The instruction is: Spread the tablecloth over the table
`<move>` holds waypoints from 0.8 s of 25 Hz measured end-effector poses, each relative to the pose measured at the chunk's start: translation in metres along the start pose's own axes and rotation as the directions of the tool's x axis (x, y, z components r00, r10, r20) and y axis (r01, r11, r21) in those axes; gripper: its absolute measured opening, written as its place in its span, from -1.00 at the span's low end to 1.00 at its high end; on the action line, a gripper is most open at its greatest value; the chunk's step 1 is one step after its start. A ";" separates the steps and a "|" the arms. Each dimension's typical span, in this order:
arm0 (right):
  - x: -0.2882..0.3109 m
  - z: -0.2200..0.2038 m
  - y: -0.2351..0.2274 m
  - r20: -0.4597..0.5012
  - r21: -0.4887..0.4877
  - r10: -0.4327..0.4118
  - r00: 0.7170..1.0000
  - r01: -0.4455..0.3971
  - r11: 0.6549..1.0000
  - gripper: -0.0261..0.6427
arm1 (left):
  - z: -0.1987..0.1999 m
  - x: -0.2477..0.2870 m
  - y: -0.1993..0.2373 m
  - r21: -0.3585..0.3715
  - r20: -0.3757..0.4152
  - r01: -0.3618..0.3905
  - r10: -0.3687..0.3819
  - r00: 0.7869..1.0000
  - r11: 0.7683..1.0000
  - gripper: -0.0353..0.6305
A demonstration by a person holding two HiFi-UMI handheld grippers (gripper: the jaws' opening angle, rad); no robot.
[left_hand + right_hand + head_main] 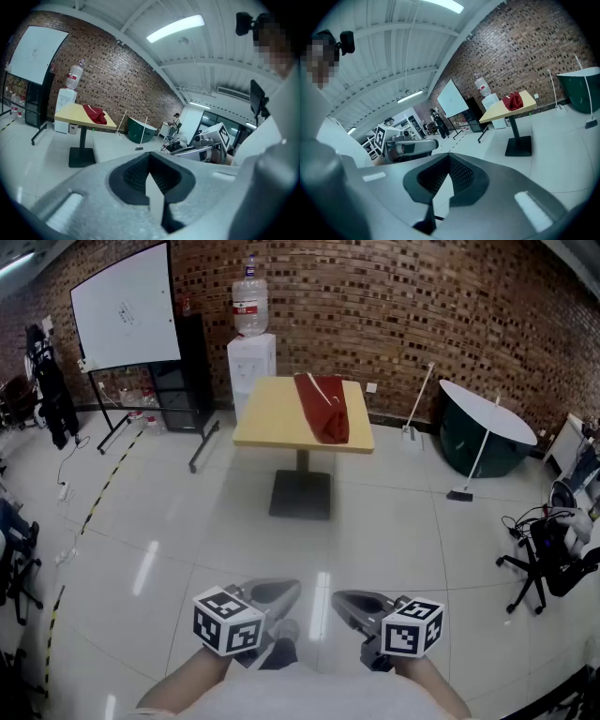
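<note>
A folded dark red tablecloth [324,405] lies along the right part of a square yellow table [272,418] on a black pedestal, well ahead of me across the floor. In the left gripper view the tablecloth [94,114] and table [75,115] show far off at left; in the right gripper view the tablecloth [513,101] rests on the table [505,110] at right. My left gripper [278,594] and right gripper [353,601] are held low near my body, both shut with nothing between them, far from the table.
A water dispenser [251,351] stands behind the table and a whiteboard [125,307] on a wheeled stand at back left. A tipped dark green round table [483,431] and a broom [476,463] are at right, an office chair [553,554] nearer. Yellow-black tape [108,484] runs along the floor at left.
</note>
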State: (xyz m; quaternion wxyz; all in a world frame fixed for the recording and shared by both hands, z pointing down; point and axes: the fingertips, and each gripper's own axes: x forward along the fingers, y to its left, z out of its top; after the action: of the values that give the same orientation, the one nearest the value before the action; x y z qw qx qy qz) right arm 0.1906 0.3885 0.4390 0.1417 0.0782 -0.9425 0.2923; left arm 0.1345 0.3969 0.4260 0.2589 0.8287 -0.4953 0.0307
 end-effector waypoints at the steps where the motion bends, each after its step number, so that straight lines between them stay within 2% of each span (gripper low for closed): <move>1: 0.015 0.012 -0.010 -0.004 0.008 -0.007 1.000 0.007 1.000 -0.93 | 0.013 0.003 0.022 -0.007 0.011 -0.008 0.008 1.000 1.000 -0.89; 6: 0.103 0.094 -0.069 -0.013 0.011 -0.049 0.999 0.049 0.999 -0.93 | 0.081 0.024 0.142 -0.040 0.022 -0.028 0.029 0.999 0.999 -0.89; 8: 0.134 0.132 -0.090 0.006 -0.027 -0.087 0.996 0.087 0.996 -0.93 | 0.110 0.034 0.184 -0.027 0.021 -0.017 0.017 1.000 1.000 -0.89; 10: 0.149 0.157 -0.107 0.018 -0.075 -0.141 0.990 0.142 0.987 -0.93 | 0.134 0.042 0.215 -0.030 0.052 0.006 -0.004 0.999 1.000 -0.89; 13: 0.152 0.177 -0.134 0.025 -0.090 -0.202 0.979 0.204 0.975 -0.93 | 0.163 0.057 0.242 -0.036 0.093 0.043 -0.040 0.995 0.998 -0.89; 17: 0.141 0.196 -0.174 0.075 -0.042 -0.256 0.964 0.259 0.965 -0.93 | 0.175 0.082 0.252 -0.019 0.075 0.079 -0.077 0.994 0.997 -0.89; 20: 0.146 0.218 -0.203 0.111 -0.018 -0.267 0.957 0.271 0.962 -0.93 | 0.186 0.104 0.266 -0.004 0.066 0.103 -0.103 0.992 0.995 -0.89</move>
State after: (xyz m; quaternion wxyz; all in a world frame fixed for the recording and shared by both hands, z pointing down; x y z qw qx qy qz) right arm 0.0508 0.0883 0.4194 0.1304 0.2190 -0.9340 0.2502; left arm -0.0737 0.1276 0.4033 0.2468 0.8528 -0.4601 -0.0118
